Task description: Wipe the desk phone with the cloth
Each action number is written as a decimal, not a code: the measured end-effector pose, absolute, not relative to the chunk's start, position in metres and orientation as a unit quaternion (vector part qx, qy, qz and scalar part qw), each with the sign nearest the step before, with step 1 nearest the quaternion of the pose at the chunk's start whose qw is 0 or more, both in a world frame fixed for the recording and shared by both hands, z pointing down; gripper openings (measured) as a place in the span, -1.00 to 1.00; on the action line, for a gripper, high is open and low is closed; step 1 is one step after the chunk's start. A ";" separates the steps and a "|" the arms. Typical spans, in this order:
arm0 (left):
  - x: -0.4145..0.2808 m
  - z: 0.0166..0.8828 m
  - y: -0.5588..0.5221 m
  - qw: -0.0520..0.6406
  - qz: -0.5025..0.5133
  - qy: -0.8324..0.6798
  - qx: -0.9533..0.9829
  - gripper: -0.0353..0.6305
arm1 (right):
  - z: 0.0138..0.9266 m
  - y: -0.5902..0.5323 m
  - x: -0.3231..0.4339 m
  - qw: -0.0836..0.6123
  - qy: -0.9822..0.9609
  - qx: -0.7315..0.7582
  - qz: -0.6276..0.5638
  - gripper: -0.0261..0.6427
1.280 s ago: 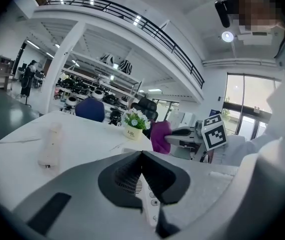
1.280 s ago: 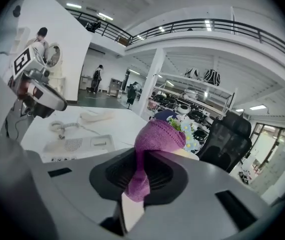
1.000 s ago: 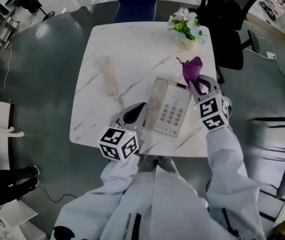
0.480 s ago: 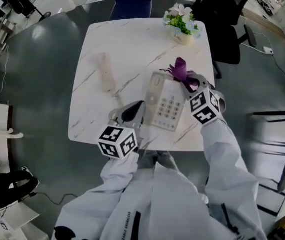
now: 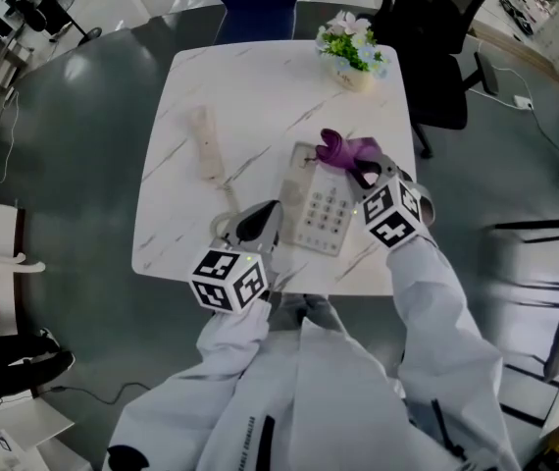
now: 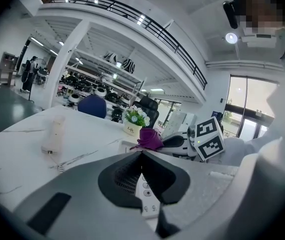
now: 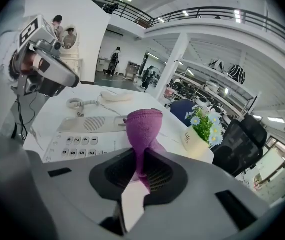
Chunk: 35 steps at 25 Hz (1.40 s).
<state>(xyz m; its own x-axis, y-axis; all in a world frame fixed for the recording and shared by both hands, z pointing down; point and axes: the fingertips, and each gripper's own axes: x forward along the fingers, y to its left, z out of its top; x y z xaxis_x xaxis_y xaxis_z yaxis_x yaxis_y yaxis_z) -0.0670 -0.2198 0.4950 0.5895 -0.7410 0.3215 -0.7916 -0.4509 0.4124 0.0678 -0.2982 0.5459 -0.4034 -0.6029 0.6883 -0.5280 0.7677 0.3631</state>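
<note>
Bunched purple cloth [image 5: 341,148] sitting over the far end of the white desk phone [image 5: 319,214], mid-worktop.
The right tongs [image 5: 361,172] are gripping the cloth. The left tongs [image 5: 260,222], clenched on nothing, are resting at the phone's near-left edge. The handset [image 5: 204,143] is lying off-cradle to the left on the marble worktop [image 5: 260,86], and a small pot [image 5: 357,74] at the far right is holding flowers.

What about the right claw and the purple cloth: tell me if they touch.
Touching. The right gripper view shows the right claw shut on the purple cloth, with the fabric pinched between its jaws.
</note>
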 end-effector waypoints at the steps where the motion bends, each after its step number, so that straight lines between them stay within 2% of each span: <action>1: -0.067 0.495 -0.219 0.267 0.047 -0.452 0.850 -0.90 | 0.547 -0.297 0.068 0.428 -0.837 0.337 -0.042 -0.82; 35: -0.068 0.494 -0.181 0.272 0.048 -0.442 0.854 -0.90 | 0.564 -0.234 0.050 0.427 -0.848 0.313 0.019 -0.82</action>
<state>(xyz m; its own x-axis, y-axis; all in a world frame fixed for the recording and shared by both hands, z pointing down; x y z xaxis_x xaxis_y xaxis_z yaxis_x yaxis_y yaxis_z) -0.0682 -0.1811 0.4944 0.6052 -0.7280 0.3220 -0.7802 -0.4622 0.4216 0.0498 -0.2340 0.5643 -0.4398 -0.5147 0.7360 -0.5465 0.8037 0.2355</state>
